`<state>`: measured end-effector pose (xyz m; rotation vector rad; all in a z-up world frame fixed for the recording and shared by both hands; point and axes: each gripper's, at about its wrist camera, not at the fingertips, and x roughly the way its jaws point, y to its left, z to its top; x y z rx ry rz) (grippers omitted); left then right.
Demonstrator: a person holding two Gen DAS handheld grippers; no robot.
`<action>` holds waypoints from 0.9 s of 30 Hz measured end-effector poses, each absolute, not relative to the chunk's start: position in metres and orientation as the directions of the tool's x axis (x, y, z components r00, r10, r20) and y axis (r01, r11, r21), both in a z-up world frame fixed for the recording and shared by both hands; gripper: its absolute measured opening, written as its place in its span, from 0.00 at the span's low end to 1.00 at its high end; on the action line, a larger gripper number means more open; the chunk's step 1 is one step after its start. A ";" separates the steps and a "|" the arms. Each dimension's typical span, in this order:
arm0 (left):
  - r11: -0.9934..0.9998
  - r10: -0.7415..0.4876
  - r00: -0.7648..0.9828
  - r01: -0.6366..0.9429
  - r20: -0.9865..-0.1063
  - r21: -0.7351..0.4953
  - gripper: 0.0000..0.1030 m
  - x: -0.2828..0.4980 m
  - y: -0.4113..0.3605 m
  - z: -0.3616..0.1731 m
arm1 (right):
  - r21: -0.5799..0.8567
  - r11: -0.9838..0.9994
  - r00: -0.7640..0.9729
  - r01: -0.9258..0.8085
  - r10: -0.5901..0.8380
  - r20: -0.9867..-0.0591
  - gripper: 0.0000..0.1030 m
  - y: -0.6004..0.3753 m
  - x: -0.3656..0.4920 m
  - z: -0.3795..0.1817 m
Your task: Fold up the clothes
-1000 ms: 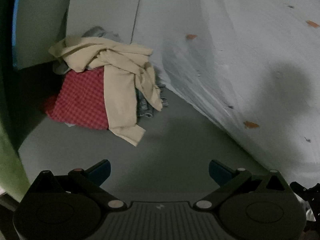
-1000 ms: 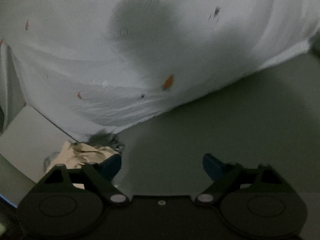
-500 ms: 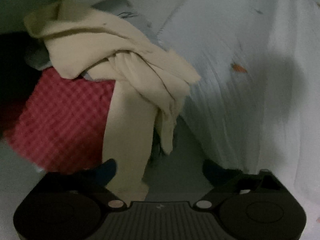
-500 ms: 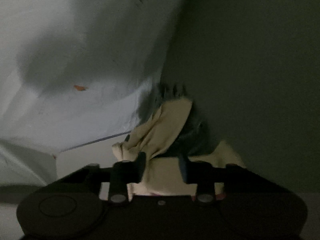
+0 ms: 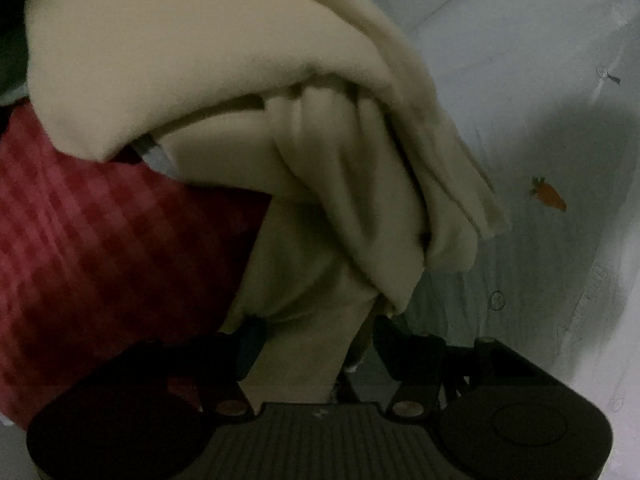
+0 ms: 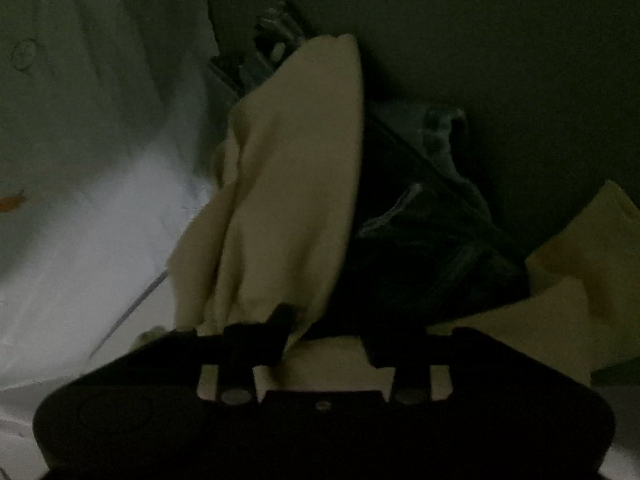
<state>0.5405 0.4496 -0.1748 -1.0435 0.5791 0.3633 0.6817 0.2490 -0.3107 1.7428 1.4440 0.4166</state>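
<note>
A cream garment (image 5: 200,80) lies heaped over a red checked cloth (image 5: 100,260). One hanging strip of it runs down between the fingers of my left gripper (image 5: 318,328). Those jaws are closing around the strip, and the left fingertip puckers its edge. In the right wrist view another fold of the cream garment (image 6: 288,200) rises from my right gripper (image 6: 326,340). Cream cloth fills the gap between its fingers while the jaws are opening slightly. The scene is dim and partly blurred.
A white sheet with small carrot prints (image 5: 540,240) slopes along the right of the pile and shows again as the white sheet (image 6: 80,200). A dark crumpled garment (image 6: 420,240) lies beside the cream one. A dull grey-green surface (image 6: 480,40) lies beyond.
Both grippers closed in on the clothes pile from a distance. The cream garment now fills both views, and each gripper's jaws have narrowed around cream cloth.
</note>
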 end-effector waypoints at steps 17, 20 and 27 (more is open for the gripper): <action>0.708 0.084 0.773 -0.490 -0.629 -0.508 0.60 0.514 0.345 -0.093 | 0.922 0.385 0.671 0.034 0.675 -0.306 0.04 0.050 0.625 -0.113; 0.709 0.049 0.778 -0.469 -0.626 -0.527 0.60 0.497 0.319 -0.093 | 0.813 0.580 0.819 0.050 0.442 -0.365 0.04 -0.053 0.567 -0.081; 0.750 -0.087 0.699 -0.424 -0.710 -0.508 0.60 0.476 0.205 -0.129 | 0.441 0.747 0.733 0.496 -0.088 -0.675 0.06 -0.262 0.453 -0.099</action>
